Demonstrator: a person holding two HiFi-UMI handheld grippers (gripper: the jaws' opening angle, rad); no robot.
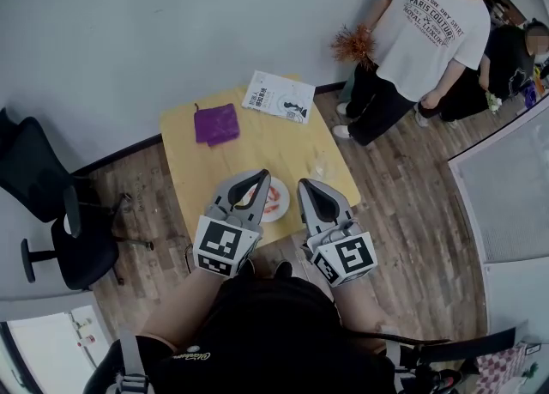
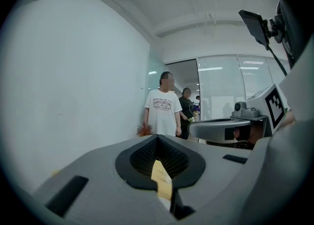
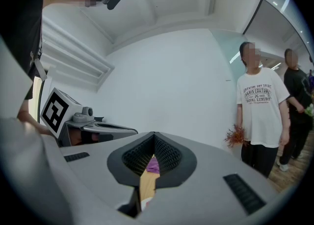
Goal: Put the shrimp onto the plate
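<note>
Nearest the lens, the wearer's black top [image 1: 257, 324] is seen, with both forearms held close to it. The left claw [image 1: 262, 175] and right claw [image 1: 302, 184] are held side by side above the near edge of the desk [image 1: 257, 148], pointed roughly level and away from the body. Both pairs of jaws are closed tip to tip. Nothing is gripped; only desk surface is seen through the gaps.

The shrimp [image 1: 274, 196], orange-pink, is noted lying on the white plate [image 1: 283, 210], partly covered by the left claw in the head view. A count cannot be made out. The task is judged done or nearly so, since no shrimp is seen loose on the desk. 1 purple cloth [image 1: 216, 123] and 1 booklet [image 1: 279, 95] lie at the far side.
</note>
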